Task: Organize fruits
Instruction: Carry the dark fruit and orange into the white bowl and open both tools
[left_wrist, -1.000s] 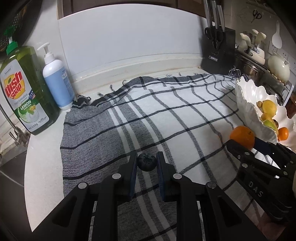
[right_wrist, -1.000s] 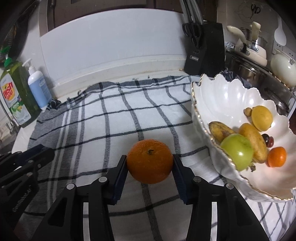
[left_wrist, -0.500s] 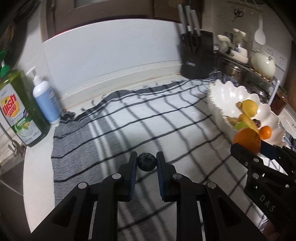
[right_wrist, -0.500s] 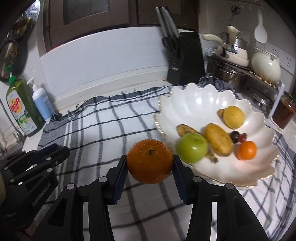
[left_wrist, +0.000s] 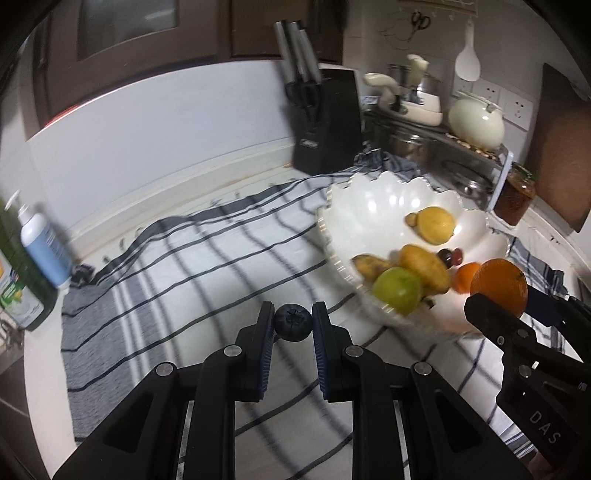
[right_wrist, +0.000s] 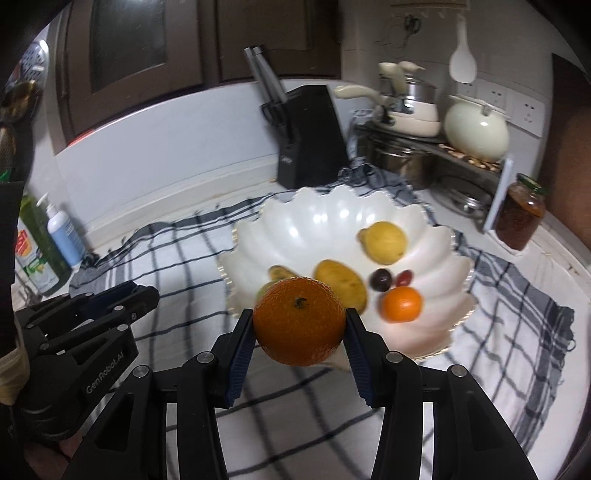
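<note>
Left claw: the left claw (left_wrist: 293, 322) is clamped on a blueberry (left_wrist: 292, 322), one pad on each side of its middle, the crown end facing the camera.
Right claw: the right claw (right_wrist: 298, 326) is clamped on an orange (right_wrist: 299, 320) across its widest part, stem scar facing the camera.
Bowl: the white scalloped bowl (right_wrist: 332, 218) rests on the checked cloth (right_wrist: 177, 251) that covers the bench; it already holds a lemon (right_wrist: 383, 242), a green apple (left_wrist: 397, 290), a small mandarin (right_wrist: 401, 304), two dark grapes (right_wrist: 380, 279) and some longer yellow-brown fruit.
Blueberry position: held clear of the cloth, to the left of the bowl and short of its near rim.
Orange position: held in front of the bowl's near rim, above the cloth, not yet over the hollow as far as I can tell.
Blueberry handling: probably very light, soft and thin-skinned; it will likely burst or squirt out if squeezed harder, so a gentle hold across the middle seems right.
Orange handling: likely heavier and firm, with a pebbled rind that gives the pads grip; holding at the widest girth should stop it rolling out.
Bowl handling: looks hard and brittle with a thin gilt edge, so fruit is best lowered in, not dropped.
Risk: the round fruit inside may roll when new pieces land.
</note>
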